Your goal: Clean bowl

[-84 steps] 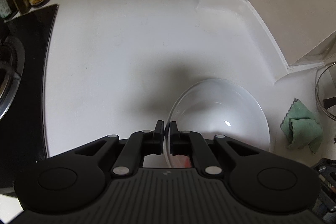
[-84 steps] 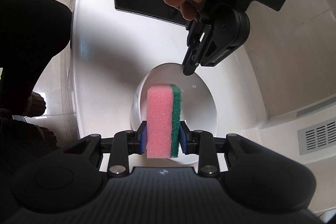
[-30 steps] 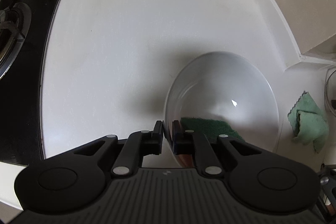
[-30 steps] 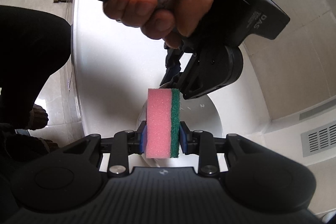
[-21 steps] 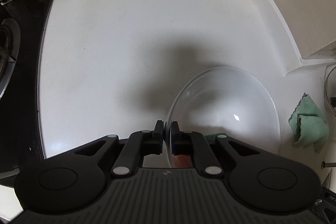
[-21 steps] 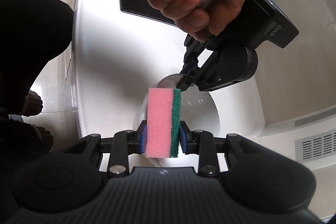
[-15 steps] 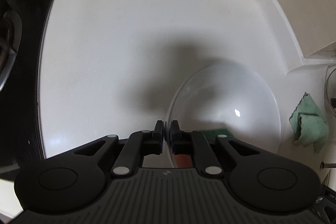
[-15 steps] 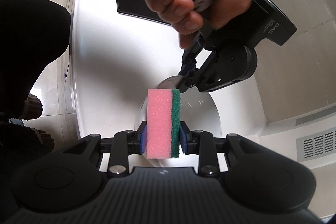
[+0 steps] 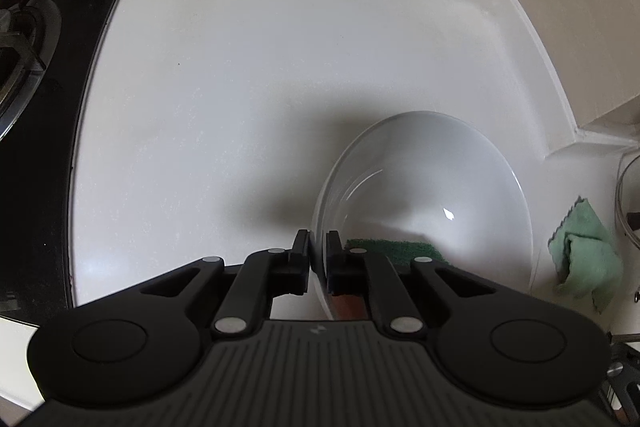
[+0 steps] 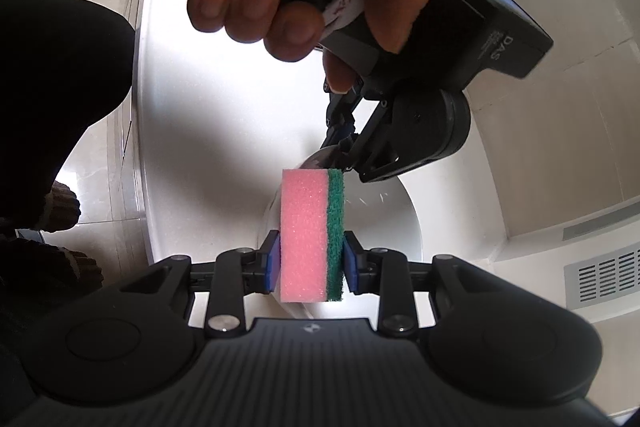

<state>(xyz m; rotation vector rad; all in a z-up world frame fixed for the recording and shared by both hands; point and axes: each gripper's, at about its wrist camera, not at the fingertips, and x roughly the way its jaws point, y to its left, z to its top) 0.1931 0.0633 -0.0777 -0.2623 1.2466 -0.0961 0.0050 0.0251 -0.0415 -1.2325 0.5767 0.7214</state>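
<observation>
Left gripper (image 9: 318, 255) clamps bowl (image 9: 432, 187) rim | right gripper (image 10: 311, 263) clamps sponge (image 10: 312, 235)

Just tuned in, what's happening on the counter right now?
A person is cleaning a white bowl on the counter. The left gripper pinches the bowl's near rim, one finger inside and one outside. The right gripper is clamped on a pink-and-green sponge, held over the bowl. A green cloth lies beside the bowl.

Left wrist view looks steeply down, close over the white bowl (image 9: 432, 187); right wrist view faces it slantwise, sharing bowl and counter (image 9: 248, 67)
</observation>
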